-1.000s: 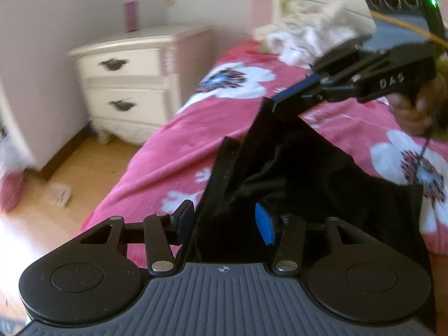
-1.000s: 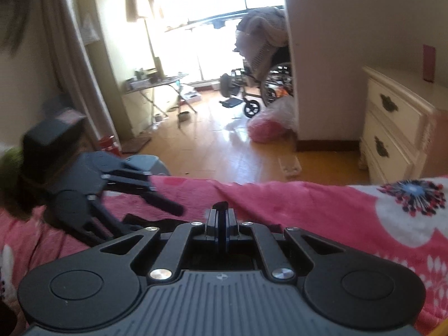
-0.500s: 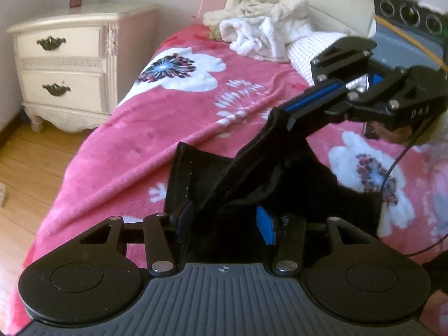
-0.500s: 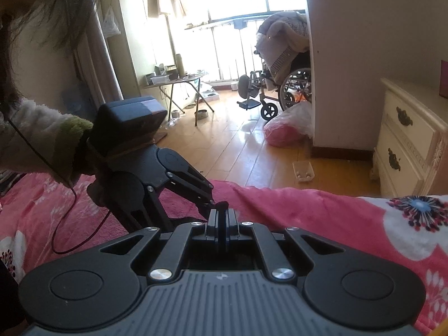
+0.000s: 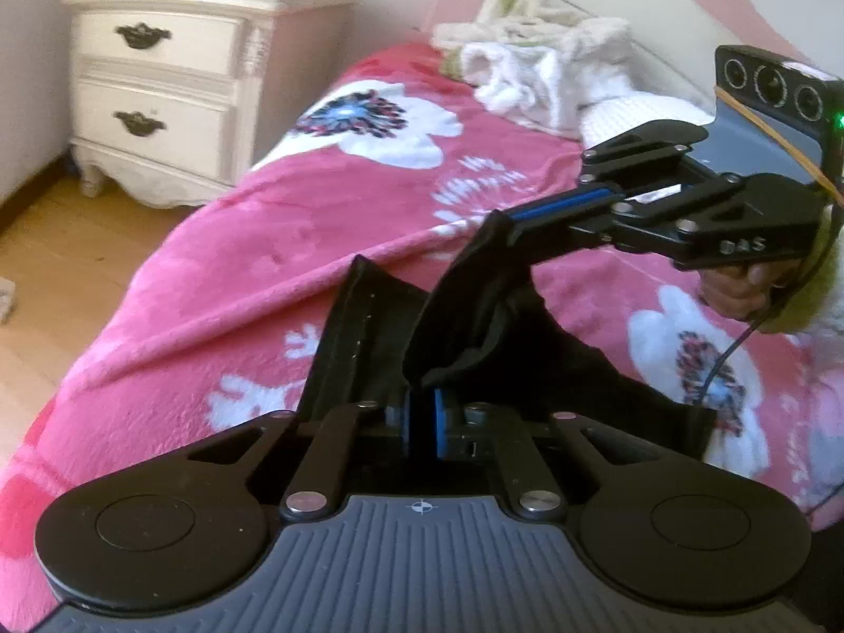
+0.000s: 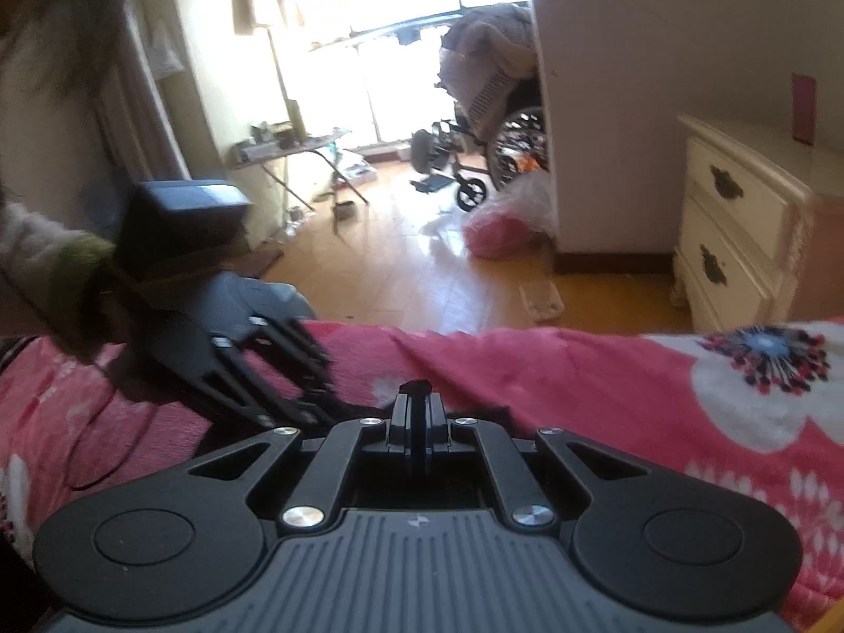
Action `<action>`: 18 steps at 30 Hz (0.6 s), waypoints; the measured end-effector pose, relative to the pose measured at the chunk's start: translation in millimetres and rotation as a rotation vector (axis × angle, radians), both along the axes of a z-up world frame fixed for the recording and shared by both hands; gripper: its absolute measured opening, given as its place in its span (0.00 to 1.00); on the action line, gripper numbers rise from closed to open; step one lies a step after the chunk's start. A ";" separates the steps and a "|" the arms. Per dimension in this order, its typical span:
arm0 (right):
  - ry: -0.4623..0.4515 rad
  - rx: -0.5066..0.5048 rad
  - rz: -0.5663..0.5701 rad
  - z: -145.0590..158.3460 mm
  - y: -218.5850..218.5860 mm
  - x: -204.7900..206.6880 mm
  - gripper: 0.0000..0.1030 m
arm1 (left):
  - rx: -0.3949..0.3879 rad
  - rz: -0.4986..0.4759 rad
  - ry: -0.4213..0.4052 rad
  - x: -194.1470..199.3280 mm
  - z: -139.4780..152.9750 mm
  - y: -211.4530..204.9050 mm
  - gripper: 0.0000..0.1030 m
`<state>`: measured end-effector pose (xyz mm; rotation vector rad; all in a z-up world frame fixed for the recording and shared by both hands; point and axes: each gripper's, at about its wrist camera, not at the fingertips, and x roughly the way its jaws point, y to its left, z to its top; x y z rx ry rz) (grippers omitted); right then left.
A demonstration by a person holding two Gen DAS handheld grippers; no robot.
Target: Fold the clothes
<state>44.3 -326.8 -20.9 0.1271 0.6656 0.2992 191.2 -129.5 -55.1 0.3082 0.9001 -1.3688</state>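
Between the blue-padded fingers (image 5: pixel 439 424) of the left gripper (image 5: pixel 423 422) sits a pinched fold of the black garment (image 5: pixel 475 316). The right gripper (image 5: pixel 514 224) is likewise clamped on a raised corner of that cloth, lifting it off the bed (image 5: pixel 264 274), while the rest lies on the pink flowered blanket. A white nightstand (image 5: pixel 158 89) stands beside the bed, and crumpled white clothes (image 5: pixel 533 79) lie near the headboard.

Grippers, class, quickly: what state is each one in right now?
Left gripper: closed on the black garment.
Right gripper: closed on the same garment.
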 end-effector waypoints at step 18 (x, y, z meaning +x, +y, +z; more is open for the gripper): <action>0.030 -0.044 -0.037 -18.1 2.5 35.7 0.04 | 0.127 0.131 0.029 11.5 6.1 -5.5 0.04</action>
